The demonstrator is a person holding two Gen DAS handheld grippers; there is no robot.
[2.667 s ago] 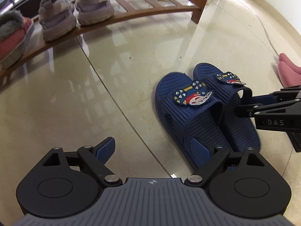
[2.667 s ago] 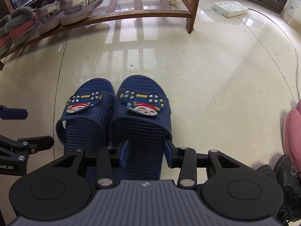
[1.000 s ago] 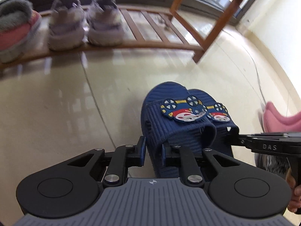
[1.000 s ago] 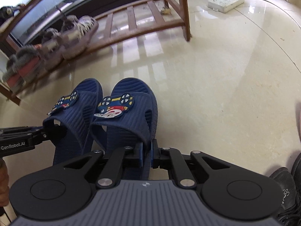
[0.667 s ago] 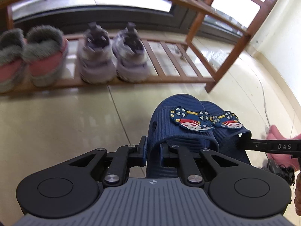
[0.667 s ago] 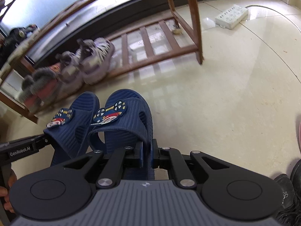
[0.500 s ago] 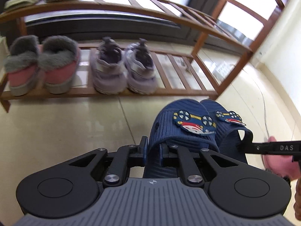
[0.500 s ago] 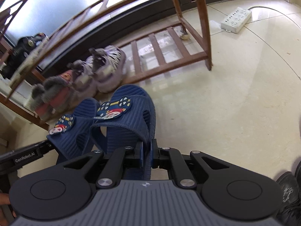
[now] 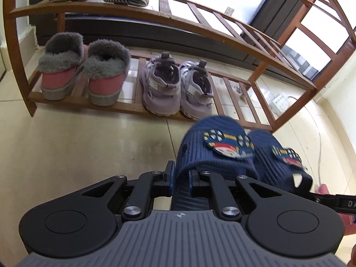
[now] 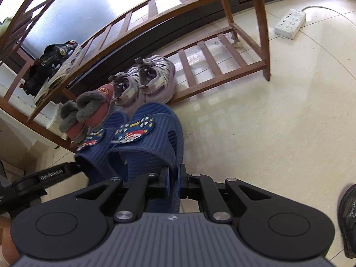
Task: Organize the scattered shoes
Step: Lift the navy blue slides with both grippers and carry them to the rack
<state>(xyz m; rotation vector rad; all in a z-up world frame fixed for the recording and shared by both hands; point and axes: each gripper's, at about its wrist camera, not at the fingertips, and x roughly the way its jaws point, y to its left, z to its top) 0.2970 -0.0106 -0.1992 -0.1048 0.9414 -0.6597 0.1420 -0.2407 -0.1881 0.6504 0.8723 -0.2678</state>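
Left claw: clenched on left blue slipper, held above floor. Right claw: clenched on right blue slipper. Both slippers side by side, near rack, right of lilac sneakers.

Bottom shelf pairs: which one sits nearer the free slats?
The lilac sneakers. They stand right of the pink fur-lined boots on the shoe rack, directly beside the bare slats.

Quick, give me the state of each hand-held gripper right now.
Left hand-held gripper: closed on the left blue slipper.
Right hand-held gripper: closed on the right blue slipper.
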